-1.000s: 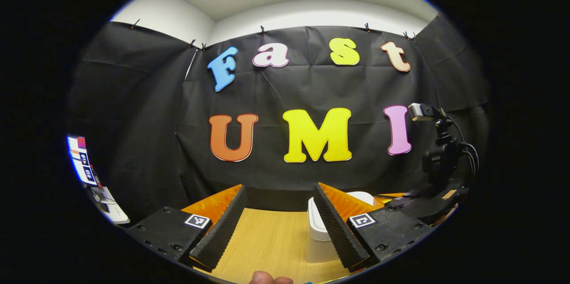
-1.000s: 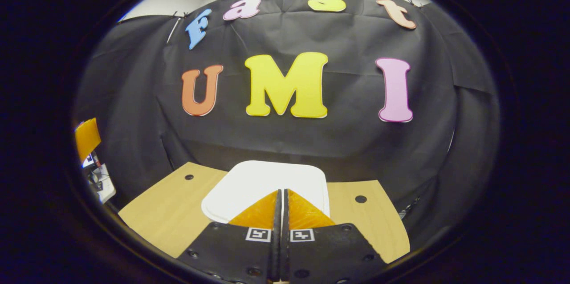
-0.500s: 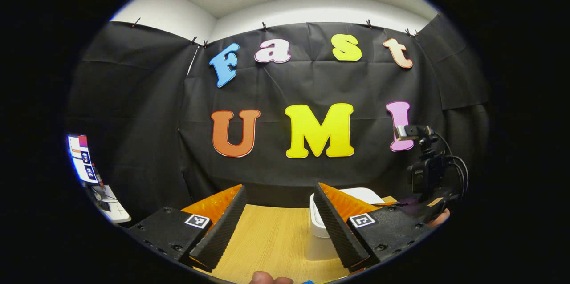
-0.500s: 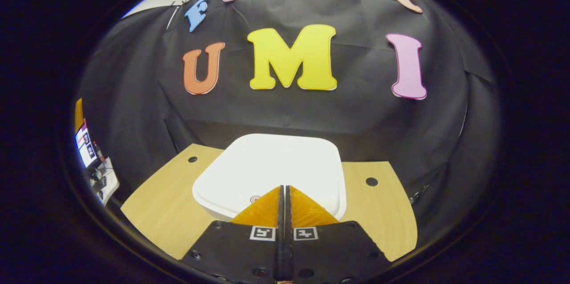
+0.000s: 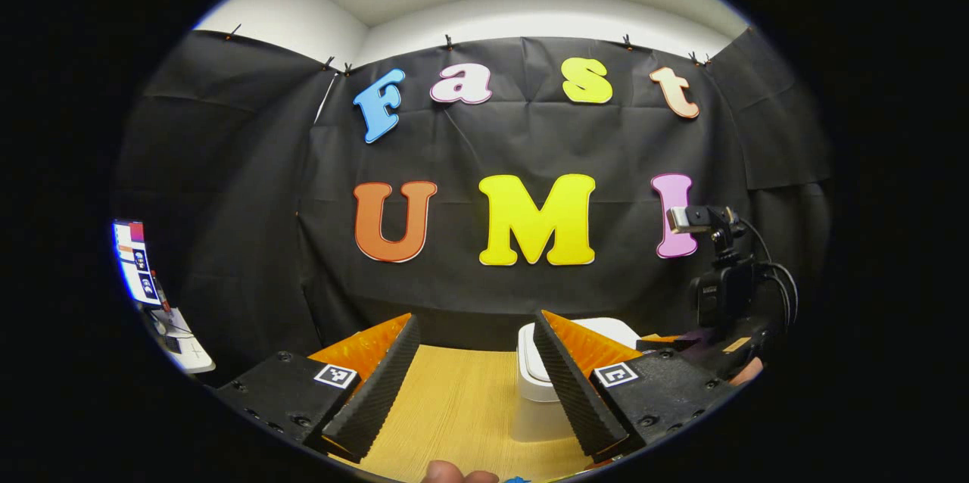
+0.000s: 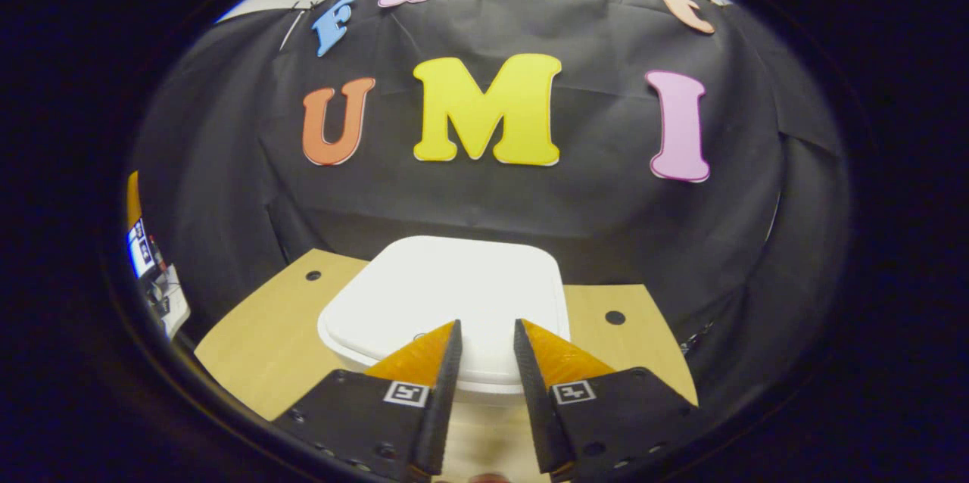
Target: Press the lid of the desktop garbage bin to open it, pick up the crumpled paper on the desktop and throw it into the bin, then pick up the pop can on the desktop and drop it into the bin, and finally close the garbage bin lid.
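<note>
Bin (image 6: 447, 301) sits far on desk (image 6: 257, 339), lid down — right gripper (image 6: 484, 347) just above near lid edge, fingers slightly parted, empty. Press straight down, centred — release cleanly.

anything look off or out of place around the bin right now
Nothing stands out. The white garbage bin sits upright on the wooden desktop with its lid flat and closed. The right gripper hangs just above the lid, fingers slightly apart; the left gripper is open beside it.
</note>
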`<state>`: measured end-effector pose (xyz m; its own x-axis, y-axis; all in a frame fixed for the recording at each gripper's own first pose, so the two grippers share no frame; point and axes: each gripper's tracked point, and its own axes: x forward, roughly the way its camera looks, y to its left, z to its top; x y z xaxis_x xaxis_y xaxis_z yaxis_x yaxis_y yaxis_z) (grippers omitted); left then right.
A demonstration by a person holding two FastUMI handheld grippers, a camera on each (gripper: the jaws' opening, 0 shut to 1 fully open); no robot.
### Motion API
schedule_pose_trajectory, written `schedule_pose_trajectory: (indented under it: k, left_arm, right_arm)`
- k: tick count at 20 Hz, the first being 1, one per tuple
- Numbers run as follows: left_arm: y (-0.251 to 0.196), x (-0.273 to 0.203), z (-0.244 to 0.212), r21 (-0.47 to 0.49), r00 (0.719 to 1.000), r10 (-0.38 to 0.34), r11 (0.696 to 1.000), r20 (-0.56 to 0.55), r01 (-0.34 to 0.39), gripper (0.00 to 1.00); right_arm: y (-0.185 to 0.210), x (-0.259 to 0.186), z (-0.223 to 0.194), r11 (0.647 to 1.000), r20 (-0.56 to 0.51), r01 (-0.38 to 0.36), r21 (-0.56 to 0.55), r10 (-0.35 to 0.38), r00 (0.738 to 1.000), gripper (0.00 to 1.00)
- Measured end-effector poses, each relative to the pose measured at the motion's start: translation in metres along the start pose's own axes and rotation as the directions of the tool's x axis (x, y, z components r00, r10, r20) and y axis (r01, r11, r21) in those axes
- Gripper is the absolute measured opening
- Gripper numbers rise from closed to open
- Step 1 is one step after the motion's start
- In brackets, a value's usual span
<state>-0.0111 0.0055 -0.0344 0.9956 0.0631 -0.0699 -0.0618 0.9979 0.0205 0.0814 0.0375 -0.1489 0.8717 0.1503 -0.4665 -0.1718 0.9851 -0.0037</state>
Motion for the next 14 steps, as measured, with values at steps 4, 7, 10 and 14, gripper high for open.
schedule_pose_trajectory:
  k: [4, 7, 10, 14]
  left_arm:
    - [-0.004, 0.0, -0.011, -0.002, 0.999, -0.034, 0.999, -0.021, 0.034, 0.98]
    - [-0.007, -0.005, -0.027, -0.002, 0.997, -0.061, 0.998, -0.047, 0.061, 0.98]
    - [-0.013, -0.012, -0.047, -0.014, 0.992, -0.091, 0.996, -0.09, 0.09, 0.98]
    - [-0.021, -0.018, -0.072, -0.019, 0.981, -0.125, 0.992, -0.147, 0.123, 0.98]
  right_arm:
    - [-0.002, -0.022, 0.024, 1.0, 0.1, -0.003, 0.013, 0.002, 0.995, 0.95]
    - [-0.003, -0.037, 0.029, 1.0, 0.139, -0.017, 0.024, 0.014, 0.99, 0.98]
    - [-0.007, -0.06, 0.024, 1.0, 0.179, -0.001, 0.024, -0.003, 0.984, 0.98]
    - [-0.017, -0.082, 0.006, 0.999, 0.171, 0.039, 0.007, -0.04, 0.985, 0.98]
